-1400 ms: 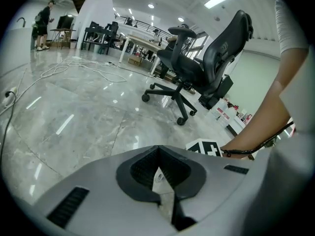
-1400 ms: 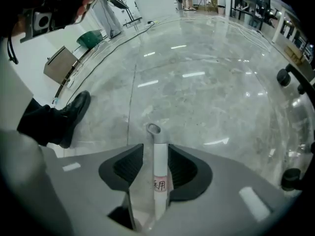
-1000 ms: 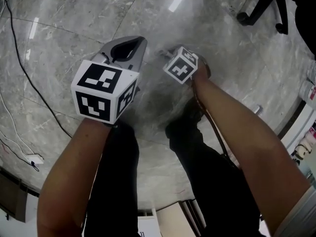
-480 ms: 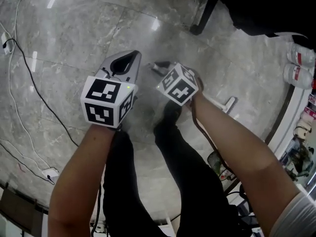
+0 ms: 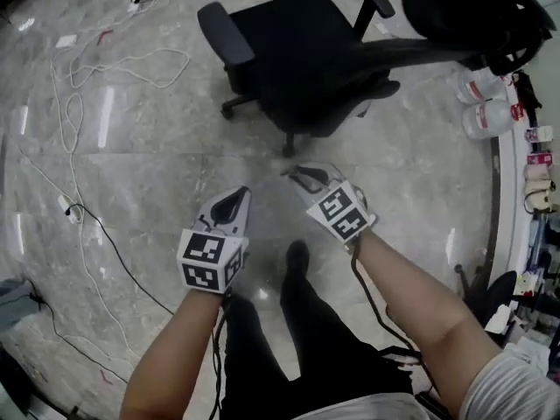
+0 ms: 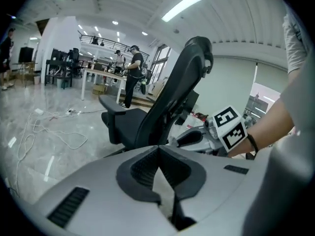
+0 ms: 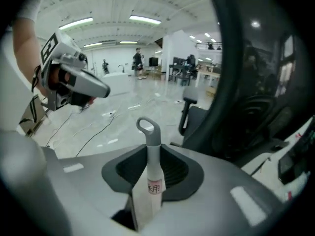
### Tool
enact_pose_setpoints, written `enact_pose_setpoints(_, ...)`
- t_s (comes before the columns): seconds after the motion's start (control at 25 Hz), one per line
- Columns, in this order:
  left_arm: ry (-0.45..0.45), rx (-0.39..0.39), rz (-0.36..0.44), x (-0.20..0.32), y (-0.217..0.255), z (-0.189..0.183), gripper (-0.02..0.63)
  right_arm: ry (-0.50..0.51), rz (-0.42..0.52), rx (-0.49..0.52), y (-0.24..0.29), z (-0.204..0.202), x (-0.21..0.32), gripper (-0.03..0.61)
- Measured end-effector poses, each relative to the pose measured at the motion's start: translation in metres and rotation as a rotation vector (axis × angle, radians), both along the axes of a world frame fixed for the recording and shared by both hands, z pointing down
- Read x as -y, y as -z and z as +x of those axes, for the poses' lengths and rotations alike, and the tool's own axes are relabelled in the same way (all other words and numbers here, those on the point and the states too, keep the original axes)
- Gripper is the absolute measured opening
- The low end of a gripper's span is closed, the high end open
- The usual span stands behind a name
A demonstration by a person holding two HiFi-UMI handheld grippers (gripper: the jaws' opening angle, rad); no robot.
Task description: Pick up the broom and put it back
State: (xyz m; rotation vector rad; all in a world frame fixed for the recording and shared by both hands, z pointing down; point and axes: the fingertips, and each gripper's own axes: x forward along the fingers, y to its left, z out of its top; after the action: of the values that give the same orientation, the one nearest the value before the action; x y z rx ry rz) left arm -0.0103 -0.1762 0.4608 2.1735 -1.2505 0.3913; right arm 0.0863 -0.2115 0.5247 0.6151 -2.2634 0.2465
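- My right gripper [image 5: 306,180] is clenched on the broom handle [image 7: 151,168]. The white shaft stands between its jaws, and the grey loop end pokes out beyond their tips.
- I judge the pick-up done: the handle is in that grip, up off the floor [image 5: 131,199].
- The brush end is out of every view, so I cannot tell whether it hangs clear.
- My left gripper [image 5: 229,206], just to the left of the right one, has its jaws closed together with nothing between them.
- Putting the broom back is what remains. I see no rack or corner for it, only a black office chair [image 5: 297,59] ahead of both grippers and cables [image 5: 79,129] off to the left.
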Motion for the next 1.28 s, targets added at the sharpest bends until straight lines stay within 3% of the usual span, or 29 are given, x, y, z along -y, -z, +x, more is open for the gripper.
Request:
enact_pose_setpoints(0.16, 0.018, 0.033, 0.042, 0.014, 0.093, 0.026, 0.005, -0.19, 0.065, 0.093, 0.099, 0.072, 0.058, 0.084)
enact_pose_setpoints(0.36, 0.099, 0.073, 0.071, 0.018, 0.184, 0.032, 0.005, -0.386, 0.059, 0.193, 0.167, 0.13, 0.116, 0.084)
enact_pose_setpoints(0.68, 0.196, 0.099, 0.08, -0.015, 0.264, 0.054, 0.005, -0.434, 0.003, 0.205, 0.205, 0.159, 0.12, 0.097)
enact_pose_setpoints(1.0, 0.2, 0.096, 0.185, -0.015, 0.331, 0.037, 0.005, -0.427, 0.083, 0.288, 0.291, 0.146, 0.098, 0.1)
enact_pose_setpoints(1.28, 0.152, 0.072, 0.344, -0.04, 0.427, 0.006, 0.005, -0.359, 0.174, 0.421, 0.417, 0.078, 0.015, 0.061)
